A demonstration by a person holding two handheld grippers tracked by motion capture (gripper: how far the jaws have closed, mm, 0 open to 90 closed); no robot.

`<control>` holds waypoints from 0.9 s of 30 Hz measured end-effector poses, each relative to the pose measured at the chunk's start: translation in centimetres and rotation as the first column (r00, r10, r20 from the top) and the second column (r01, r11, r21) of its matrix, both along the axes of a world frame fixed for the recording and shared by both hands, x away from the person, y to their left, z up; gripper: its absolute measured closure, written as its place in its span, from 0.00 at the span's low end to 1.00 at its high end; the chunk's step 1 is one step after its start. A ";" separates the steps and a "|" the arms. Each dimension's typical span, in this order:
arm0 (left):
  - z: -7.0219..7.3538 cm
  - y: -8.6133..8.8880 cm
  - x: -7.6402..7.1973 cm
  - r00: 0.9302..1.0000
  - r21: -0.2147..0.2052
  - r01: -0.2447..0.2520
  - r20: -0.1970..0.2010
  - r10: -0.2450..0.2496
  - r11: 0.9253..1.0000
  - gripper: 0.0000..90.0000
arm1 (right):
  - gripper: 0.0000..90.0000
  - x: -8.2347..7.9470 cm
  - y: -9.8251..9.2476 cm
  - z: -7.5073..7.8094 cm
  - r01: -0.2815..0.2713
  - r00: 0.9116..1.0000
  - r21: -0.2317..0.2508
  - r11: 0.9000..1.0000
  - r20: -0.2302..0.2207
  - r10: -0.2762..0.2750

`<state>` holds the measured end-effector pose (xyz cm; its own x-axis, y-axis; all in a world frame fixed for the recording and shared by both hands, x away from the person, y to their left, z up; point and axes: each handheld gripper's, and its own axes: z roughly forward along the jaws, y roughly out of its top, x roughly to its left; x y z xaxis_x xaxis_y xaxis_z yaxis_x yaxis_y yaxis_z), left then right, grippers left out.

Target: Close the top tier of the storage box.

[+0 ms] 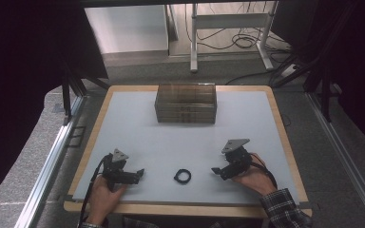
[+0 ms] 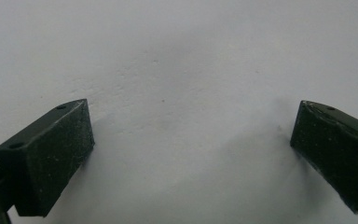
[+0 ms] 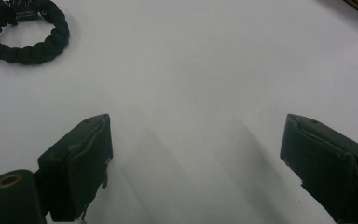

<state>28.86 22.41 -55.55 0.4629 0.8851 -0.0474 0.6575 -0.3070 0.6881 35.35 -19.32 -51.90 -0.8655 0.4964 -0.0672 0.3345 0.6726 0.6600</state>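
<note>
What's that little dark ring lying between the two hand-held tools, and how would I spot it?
Start at the white tabletop with a wooden rim and skip the clear plastic drawer box at its far side. On the near side, between the left gripper and right gripper, lies a small black braided cord bracelet, touching neither: the one loose ring there.

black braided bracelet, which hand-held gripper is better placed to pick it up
Right, marginally: the bracelet lies ahead of the right hand-held gripper, whose jaws are open. The left hand-held gripper faces bare mat.

We see a clear drawer box point(image 1: 186, 103) at twelve o'clock on the grey table mat point(image 1: 247, 137); beyond, metal frame legs point(image 1: 230, 33) and loose cables point(image 1: 240, 42).
</note>
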 end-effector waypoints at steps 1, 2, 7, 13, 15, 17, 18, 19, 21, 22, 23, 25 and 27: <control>0.0 0.0 0.0 1.000 0.000 0.000 0.000 0.000 1.000 0.00 | 0.10 0.0 0.0 0.0 -0.009 1.000 -0.009 1.000 0.012 0.009; 0.0 0.0 0.0 1.000 0.000 0.000 0.000 0.000 1.000 0.00 | 0.10 0.0 0.1 0.0 -0.007 1.000 -0.017 1.000 0.012 0.007; 0.0 0.0 0.0 1.000 0.000 0.000 0.000 0.000 1.000 0.00 | 0.12 0.0 0.3 0.1 -0.004 1.000 -0.025 1.000 0.011 0.004; 0.0 0.0 0.0 1.000 0.000 0.000 0.000 0.000 1.000 0.00 | 0.13 0.0 0.5 0.2 -0.006 1.000 -0.048 0.999 0.018 0.006; 0.0 0.0 0.0 1.000 0.000 0.000 0.000 0.000 1.000 0.00 | 0.14 0.0 0.5 0.2 -0.005 1.000 -0.052 0.999 0.017 0.006; 0.0 0.0 0.0 1.000 0.000 0.000 0.000 0.000 1.000 0.00 | 0.15 0.0 0.6 0.3 -0.005 1.000 -0.058 0.998 0.016 0.005; 0.0 0.0 0.0 1.000 0.000 0.000 0.000 0.000 1.000 0.00 | 0.15 0.1 0.6 0.3 -0.005 1.000 -0.060 0.998 0.014 0.006; 0.0 0.0 0.0 1.000 0.000 0.000 0.000 0.000 1.000 0.00 | 0.15 0.1 0.6 0.3 -0.005 1.000 -0.060 0.998 0.014 0.006; 0.0 0.0 0.0 1.000 0.000 0.000 0.000 0.000 1.000 0.00 | 0.17 0.1 0.7 0.5 -0.005 1.000 -0.065 0.998 0.015 0.006; 0.0 0.0 0.0 1.000 0.000 0.000 0.000 0.000 1.000 0.00 | 0.17 0.1 0.7 0.5 -0.005 1.000 -0.065 0.998 0.015 0.006; 0.0 0.0 0.0 1.000 0.000 0.000 0.000 0.000 1.000 0.00 | 0.17 0.1 0.7 0.5 -0.005 1.000 -0.065 0.998 0.013 0.005; 0.0 0.0 0.0 1.000 0.000 0.000 0.000 0.000 1.000 0.00 | 0.18 0.1 0.8 0.6 -0.006 1.000 -0.072 0.997 0.016 0.008; 0.0 0.0 0.0 1.000 0.000 0.000 0.000 0.000 1.000 0.00 | 0.19 0.2 0.9 0.6 -0.007 1.000 -0.080 0.997 0.017 0.008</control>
<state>28.86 22.41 -55.55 0.4626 0.8853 -0.0479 0.6579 -0.3066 0.6879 35.51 -18.42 -51.26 -0.8674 0.4826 -0.1212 0.3185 0.7256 0.6100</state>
